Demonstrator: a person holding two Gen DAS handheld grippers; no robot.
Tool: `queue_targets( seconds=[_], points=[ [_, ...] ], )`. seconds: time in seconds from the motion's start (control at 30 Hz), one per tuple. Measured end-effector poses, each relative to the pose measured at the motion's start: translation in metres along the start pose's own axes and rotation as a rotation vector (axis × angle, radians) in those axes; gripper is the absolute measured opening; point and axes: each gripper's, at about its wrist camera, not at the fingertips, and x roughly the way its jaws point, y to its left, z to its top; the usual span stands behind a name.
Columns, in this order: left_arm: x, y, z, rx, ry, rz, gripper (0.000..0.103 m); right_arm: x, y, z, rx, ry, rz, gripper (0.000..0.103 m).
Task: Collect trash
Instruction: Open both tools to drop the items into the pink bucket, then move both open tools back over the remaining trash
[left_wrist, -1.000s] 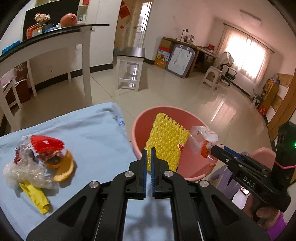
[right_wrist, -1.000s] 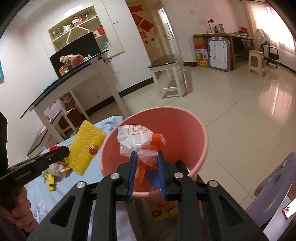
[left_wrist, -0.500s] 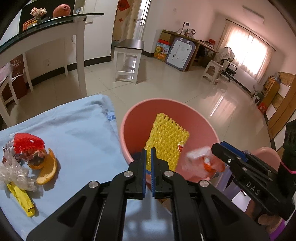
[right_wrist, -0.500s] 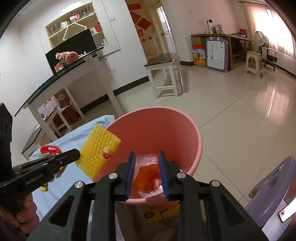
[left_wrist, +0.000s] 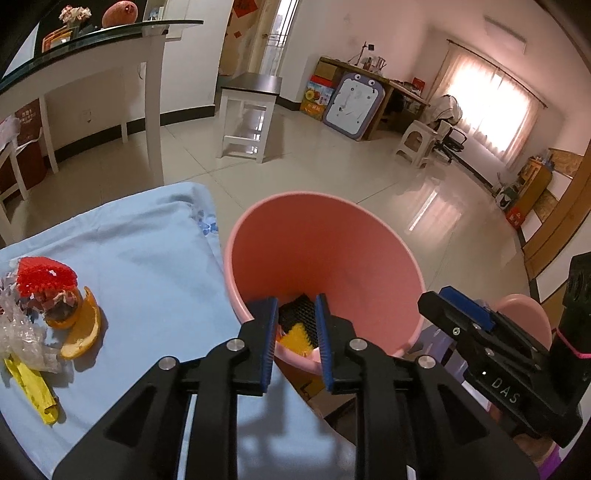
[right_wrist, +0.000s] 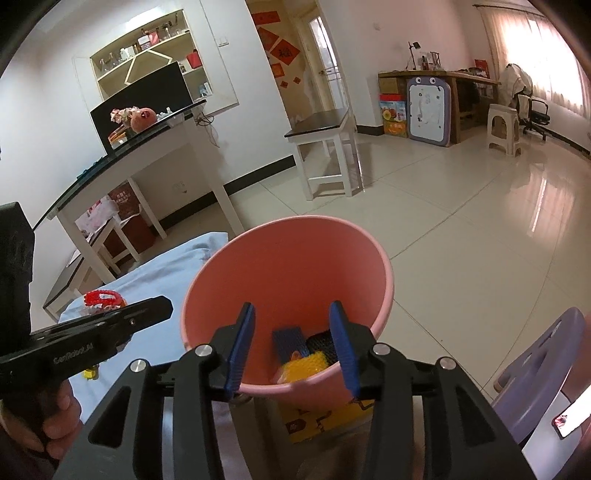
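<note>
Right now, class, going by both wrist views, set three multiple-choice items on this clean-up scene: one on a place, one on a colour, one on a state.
1. Where is the yellow foam net?
A. on the cloth
B. inside the bucket
C. on the floor

2. What colour is the bucket?
A. pink
B. green
C. white

3. What does the left claw hold?
A. orange peel
B. yellow wrapper
C. nothing

Answers:
1 B, it lies at the bucket's bottom.
2 A, its wall is pink.
3 C, its jaws are opening with nothing between them.

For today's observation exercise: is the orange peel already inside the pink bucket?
No, the orange peel lies on the blue cloth, beside the pink bucket.
</note>
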Motion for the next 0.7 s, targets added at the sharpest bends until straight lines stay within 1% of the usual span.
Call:
queue_targets(
  seconds=[0.23,0.37,0.53,0.7],
  points=[
    [-0.012,0.007,-0.010,-0.012,0.004,0.021,0.021,-0.015,0.011,-0.007,0.007,-0.004,0.024,0.044],
    [-0.023,0.015,-0.018,-0.002,-0.001,0.039,0.021,-0.022,0.024,-0.015,0.007,0.017,0.029,0.045],
    [-0.033,0.028,-0.022,-0.024,0.015,0.042,0.022,-0.038,0.040,-0.020,0.009,0.003,0.029,0.046],
    [-0.049,0.034,-0.024,-0.028,-0.002,0.062,0.023,-0.056,0.049,-0.018,-0.006,-0.031,0.037,0.048]
  ],
)
